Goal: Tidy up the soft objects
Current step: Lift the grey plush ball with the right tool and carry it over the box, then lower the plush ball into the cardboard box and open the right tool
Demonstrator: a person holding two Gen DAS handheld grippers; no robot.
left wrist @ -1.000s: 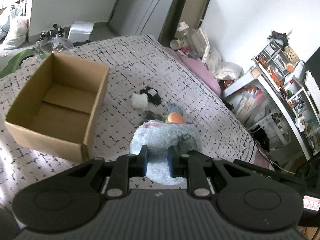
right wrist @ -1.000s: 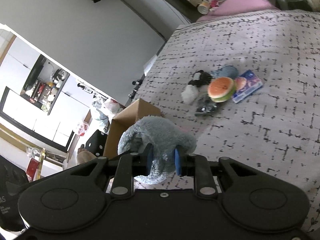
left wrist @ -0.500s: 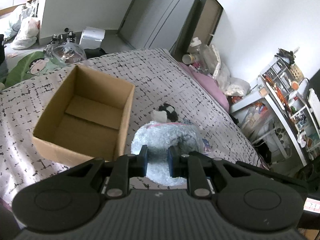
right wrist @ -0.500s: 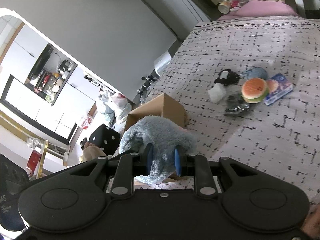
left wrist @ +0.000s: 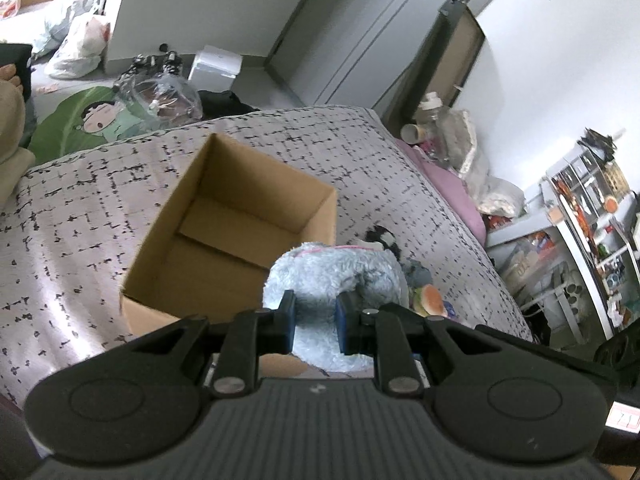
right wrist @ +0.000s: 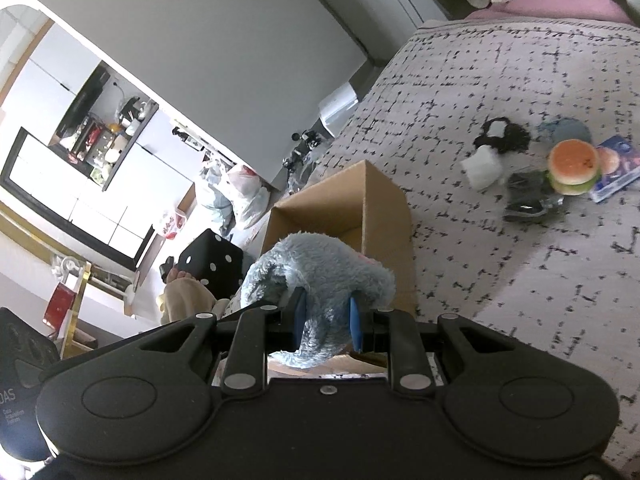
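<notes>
A fluffy light-blue plush toy [left wrist: 332, 276] is held by both grippers at once. My left gripper [left wrist: 315, 320] is shut on it, and my right gripper [right wrist: 326, 320] is shut on the same plush [right wrist: 320, 276]. The plush hangs over the near right corner of an open, empty cardboard box [left wrist: 240, 232] on the bed; the box also shows in the right wrist view [right wrist: 348, 212]. A burger-shaped soft toy [right wrist: 572, 166], a white soft piece [right wrist: 482, 170] and a black-and-white item [right wrist: 500, 136] lie on the bedspread to the right.
The grey patterned bedspread [left wrist: 80, 208] carries everything. A blue packet [right wrist: 616, 168] and a dark crinkled wrapper [right wrist: 528, 196] lie beside the burger toy. A pink pillow [left wrist: 452, 188] lies at the far bed edge. Floor clutter and bags [left wrist: 76, 44] sit beyond the bed.
Both grippers have carried the plush left toward the box; the box now sits directly behind and under the plush, and the small toys have slid to the right.
</notes>
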